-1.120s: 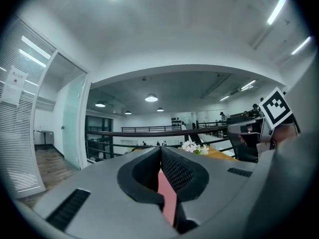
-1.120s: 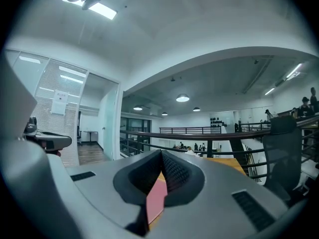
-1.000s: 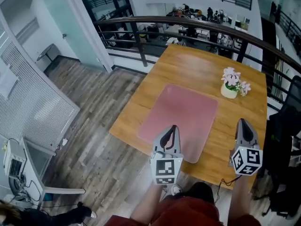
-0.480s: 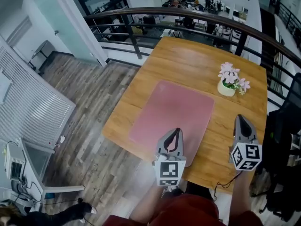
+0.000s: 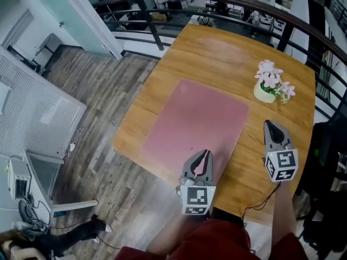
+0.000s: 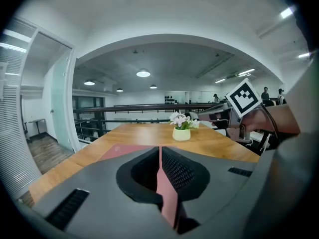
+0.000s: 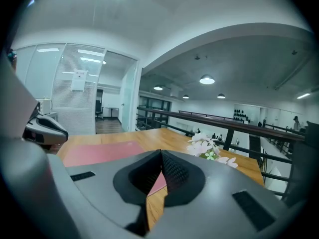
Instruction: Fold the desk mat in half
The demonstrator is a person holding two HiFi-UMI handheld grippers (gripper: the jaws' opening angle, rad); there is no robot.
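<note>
The pink desk mat (image 5: 192, 126) lies flat and unfolded on the wooden table (image 5: 227, 53). My left gripper (image 5: 204, 153) is shut and empty, hovering over the mat's near edge, right of its middle. My right gripper (image 5: 269, 124) is shut too, above bare wood just right of the mat's near right corner. In the left gripper view the jaws (image 6: 160, 149) meet, with the mat (image 6: 122, 151) ahead and the right gripper (image 6: 234, 114) off to the right. In the right gripper view the closed jaws (image 7: 161, 153) point across the mat (image 7: 99, 153), and the left gripper (image 7: 46, 127) shows at the left edge.
A small cream pot of pink flowers (image 5: 267, 92) stands on the table beyond the right gripper. A dark railing (image 5: 162, 7) runs behind the table's far side. Wood floor (image 5: 103, 91) lies left of the table edge, and a black chair (image 5: 328, 161) stands on the right.
Both grippers have sunk towards the table and reached a little further forward. The head view has tilted further down. The mat has not moved.
</note>
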